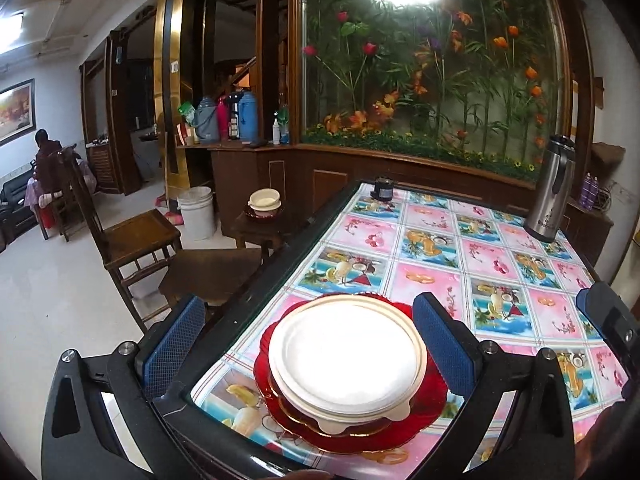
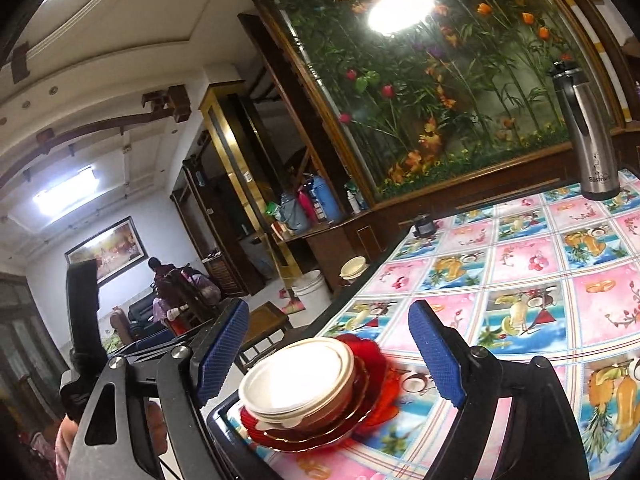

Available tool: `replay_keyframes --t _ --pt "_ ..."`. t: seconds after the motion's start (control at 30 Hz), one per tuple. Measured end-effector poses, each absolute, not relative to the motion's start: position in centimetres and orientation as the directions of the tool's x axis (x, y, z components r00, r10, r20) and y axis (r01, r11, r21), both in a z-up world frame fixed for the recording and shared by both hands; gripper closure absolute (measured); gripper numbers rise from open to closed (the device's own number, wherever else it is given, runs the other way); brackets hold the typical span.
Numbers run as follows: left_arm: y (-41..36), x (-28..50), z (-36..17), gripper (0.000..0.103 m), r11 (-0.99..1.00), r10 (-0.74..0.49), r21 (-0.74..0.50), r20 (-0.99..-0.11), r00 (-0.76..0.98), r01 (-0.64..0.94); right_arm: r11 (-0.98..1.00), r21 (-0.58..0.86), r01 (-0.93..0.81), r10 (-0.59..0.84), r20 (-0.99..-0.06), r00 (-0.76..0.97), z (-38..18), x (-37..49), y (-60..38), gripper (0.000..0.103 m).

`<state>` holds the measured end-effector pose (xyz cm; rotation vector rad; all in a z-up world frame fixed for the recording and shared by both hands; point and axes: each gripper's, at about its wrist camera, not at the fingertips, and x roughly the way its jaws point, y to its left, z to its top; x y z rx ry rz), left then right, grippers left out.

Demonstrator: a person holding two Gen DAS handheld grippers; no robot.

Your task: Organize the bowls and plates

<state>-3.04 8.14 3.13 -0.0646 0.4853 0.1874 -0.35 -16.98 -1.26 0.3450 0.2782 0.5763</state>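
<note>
The stack [image 1: 346, 364] was sat dead centre between the left gripper [image 1: 310, 342] jaws, spread wide. Right gripper [image 2: 340, 354] was held open too, stack lower, slightly left.

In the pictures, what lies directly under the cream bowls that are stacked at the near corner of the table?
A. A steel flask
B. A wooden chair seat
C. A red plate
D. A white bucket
C: the cream bowls sit nested on a red plate whose scalloped rim shows all around them, on the near corner of the table; both open grippers, left gripper and right gripper, frame the stack without touching it.
</note>
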Motion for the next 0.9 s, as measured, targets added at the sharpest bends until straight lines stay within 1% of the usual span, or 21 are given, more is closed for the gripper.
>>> replay_keyframes --t 0.13,0.27,0.4,0.5,0.53,0.57,0.7,0.73,0.8,0.83,0.9 --pt "8.1 -2.9 2.9 0.000 0.980 0.178 0.011 -0.492 0.852 -0.198 0.788 0.357 -0.502 0.582 -0.165 0.796 -1.2 -1.5 -15.4 0.018" --pt "8.5 -3.2 2.9 0.000 0.975 0.200 0.014 -0.486 0.851 -0.221 0.821 0.301 -0.485 0.549 -0.182 0.816 -1.6 -2.0 -14.0 0.017" --pt "8.9 -3.2 2.9 0.000 0.973 0.208 0.013 -0.493 0.845 -0.232 0.833 0.279 -0.478 0.538 -0.202 0.819 -2.1 -2.1 -13.1 0.016" --pt "9.2 -3.0 2.7 0.000 0.970 0.217 0.015 -0.500 0.839 -0.242 0.829 0.288 -0.479 0.543 -0.214 0.812 -2.5 -1.8 -12.7 0.011" --pt "9.3 -3.0 2.6 0.000 0.969 0.223 0.018 -0.501 0.836 -0.247 0.830 0.291 -0.475 0.542 -0.218 0.812 -2.6 -1.7 -12.6 0.008" --pt "9.4 -3.0 2.5 0.000 0.967 0.230 0.022 -0.500 0.835 -0.253 0.830 0.297 -0.472 0.540 -0.221 0.812 -2.7 -1.5 -12.6 0.001" --pt "9.7 -2.8 2.3 0.000 0.963 0.251 0.037 -0.499 0.829 -0.269 0.808 0.357 -0.468 0.560 -0.221 0.798 -3.5 -0.8 -12.7 0.001" --pt "9.7 -2.7 2.3 0.000 0.963 0.250 0.037 -0.501 0.828 -0.268 0.805 0.370 -0.464 0.565 -0.235 0.791 -3.7 -0.4 -12.7 0.001" --pt "9.8 -2.6 2.3 0.000 0.963 0.250 0.039 -0.501 0.828 -0.268 0.802 0.369 -0.470 0.585 -0.323 0.744 -4.2 0.8 -12.1 0.001" --pt "9.8 -2.6 2.3 0.000 0.963 0.250 0.041 -0.501 0.829 -0.266 0.802 0.371 -0.467 0.586 -0.344 0.733 -4.4 1.1 -11.9 0.001" --pt "9.9 -2.6 2.2 0.000 0.963 0.249 0.041 -0.502 0.828 -0.265 0.813 0.365 -0.454 0.569 -0.331 0.753 -4.6 1.0 -12.0 0.001"
